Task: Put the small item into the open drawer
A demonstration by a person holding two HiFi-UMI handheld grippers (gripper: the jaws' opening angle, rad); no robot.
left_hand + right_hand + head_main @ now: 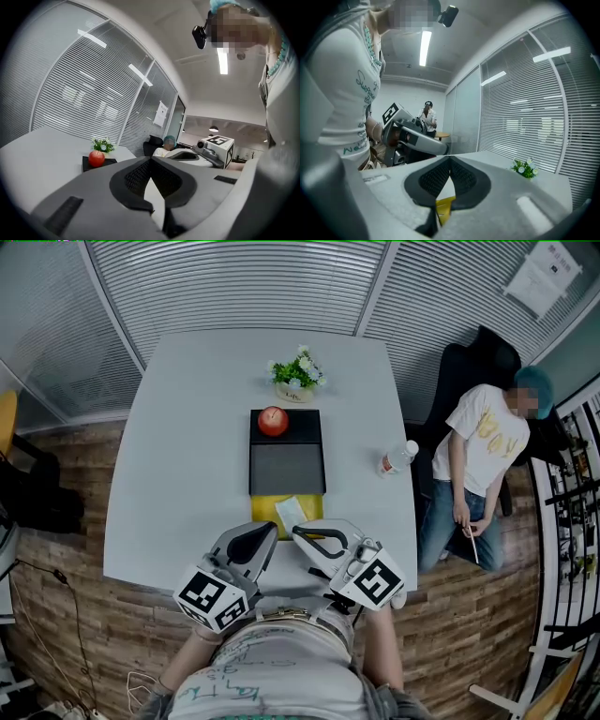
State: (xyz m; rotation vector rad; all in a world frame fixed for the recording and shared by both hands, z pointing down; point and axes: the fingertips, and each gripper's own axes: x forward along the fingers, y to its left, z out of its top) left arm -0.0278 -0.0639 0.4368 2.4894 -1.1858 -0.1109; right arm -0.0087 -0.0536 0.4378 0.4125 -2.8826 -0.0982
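I see 1 small item (292, 512), a pale flat piece, lying inside the 1 open yellow drawer (263, 510) that juts from the front of the black drawer unit (287, 468). As far as I can tell, its long axis runs roughly from my side toward the far side of the table (178, 437), skewed a little against the drawer's sides.

My 2 grippers hover over the table's near edge, their tips just short of the drawer. The left gripper (273, 530) has its jaws pressed together with nothing between them. The right gripper (299, 532) is also fully closed and empty, with the yellow drawer showing below its tips in the right gripper view.

On the unit sits 1 red apple (273, 421), behind it 1 potted plant (297, 374). 1 bottle (398, 457) lies near the right edge.
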